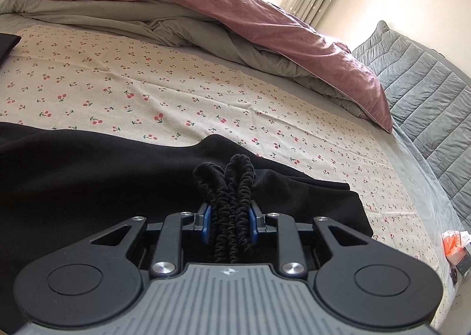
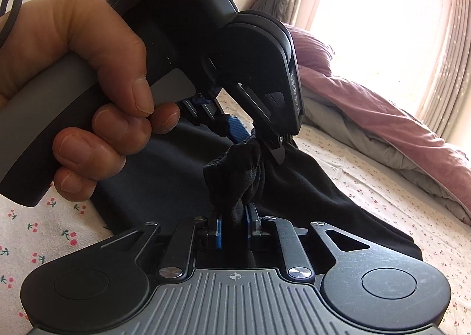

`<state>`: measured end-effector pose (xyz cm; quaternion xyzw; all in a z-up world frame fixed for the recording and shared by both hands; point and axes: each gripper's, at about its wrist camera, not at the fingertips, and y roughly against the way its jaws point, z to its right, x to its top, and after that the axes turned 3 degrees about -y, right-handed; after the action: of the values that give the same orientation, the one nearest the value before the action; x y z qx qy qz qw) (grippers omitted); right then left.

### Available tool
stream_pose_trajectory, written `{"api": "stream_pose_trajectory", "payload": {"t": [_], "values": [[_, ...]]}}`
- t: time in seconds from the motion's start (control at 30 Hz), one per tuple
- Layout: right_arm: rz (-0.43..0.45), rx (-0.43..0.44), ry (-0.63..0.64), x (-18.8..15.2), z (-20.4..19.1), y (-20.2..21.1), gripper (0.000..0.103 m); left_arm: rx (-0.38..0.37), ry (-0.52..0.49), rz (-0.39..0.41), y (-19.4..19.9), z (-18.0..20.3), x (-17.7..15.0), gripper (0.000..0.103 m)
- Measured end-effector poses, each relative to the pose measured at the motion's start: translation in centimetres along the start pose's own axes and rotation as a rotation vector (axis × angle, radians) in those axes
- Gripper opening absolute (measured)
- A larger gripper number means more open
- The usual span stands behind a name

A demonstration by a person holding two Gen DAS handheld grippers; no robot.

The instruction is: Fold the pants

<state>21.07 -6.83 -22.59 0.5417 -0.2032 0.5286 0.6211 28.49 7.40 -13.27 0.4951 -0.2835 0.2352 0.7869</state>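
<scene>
Left gripper (image 1: 229,224) clamping bunched waistband of black pants (image 1: 103,176), cherry-print sheet (image 1: 176,84)

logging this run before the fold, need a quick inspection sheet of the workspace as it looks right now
Surface: bed with a cherry-print sheet.
Job's things: black pants lying partly on the sheet, gathered edges lifted.
Clutter: a dark item at the sheet's far left edge; an orange and white thing beside the bed, too small to identify.
Grippers: left gripper shut on the bunched elastic waistband; right gripper shut on a bunch of pants fabric; left hand on its handle.
Cables: black loop by the hand, purpose unclear.
Surroundings: pink and grey duvet, grey quilted headboard, curtained window.
</scene>
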Motion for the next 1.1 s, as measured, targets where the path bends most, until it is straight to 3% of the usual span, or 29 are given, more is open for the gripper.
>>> {"api": "stream_pose_trajectory", "payload": {"t": [0.27, 0.43, 0.57, 0.7, 0.83, 0.97, 1.07, 1.1], "values": [[-0.083, 0.034, 0.036, -1.0, 0.1, -2.2, 0.016, 0.035, -0.049, -0.044, -1.4, -1.2, -1.6, 0.028], [-0.078, 0.048, 0.004, -0.7, 0.8, -2.5, 0.018, 0.04, -0.027, -0.039, -1.4, -1.3, -1.4, 0.029], [-0.048, 0.059, -0.031, 0.8, -1.2, -0.4, 0.017, 0.036, -0.04, -0.007, -0.6, -0.9, -1.0, 0.028], [-0.058, 0.044, -0.011, 0.1, -2.6, 0.5, 0.017, 0.05, -0.069, -0.02, -1.1, -1.1, -1.1, 0.028], [-0.071, 0.058, -0.039, 0.0, -3.2, 0.4, 0.023, 0.066, -0.089, -0.019, -1.5, -1.1, -1.4, 0.028], [-0.072, 0.088, -0.164, 1.1, -2.0, 1.2, 0.024, 0.074, -0.086, -0.002, -1.2, -0.8, -1.1, 0.028], [-0.106, 0.095, -0.122, 0.6, -2.2, 0.2, 0.027, 0.095, -0.089, -0.021, -1.9, -0.9, -1.4, 0.028], [-0.104, 0.099, -0.102, 0.5, -2.4, 0.1, 0.035, 0.102, -0.093, -0.024, -2.1, -0.8, -1.5, 0.028]]}}
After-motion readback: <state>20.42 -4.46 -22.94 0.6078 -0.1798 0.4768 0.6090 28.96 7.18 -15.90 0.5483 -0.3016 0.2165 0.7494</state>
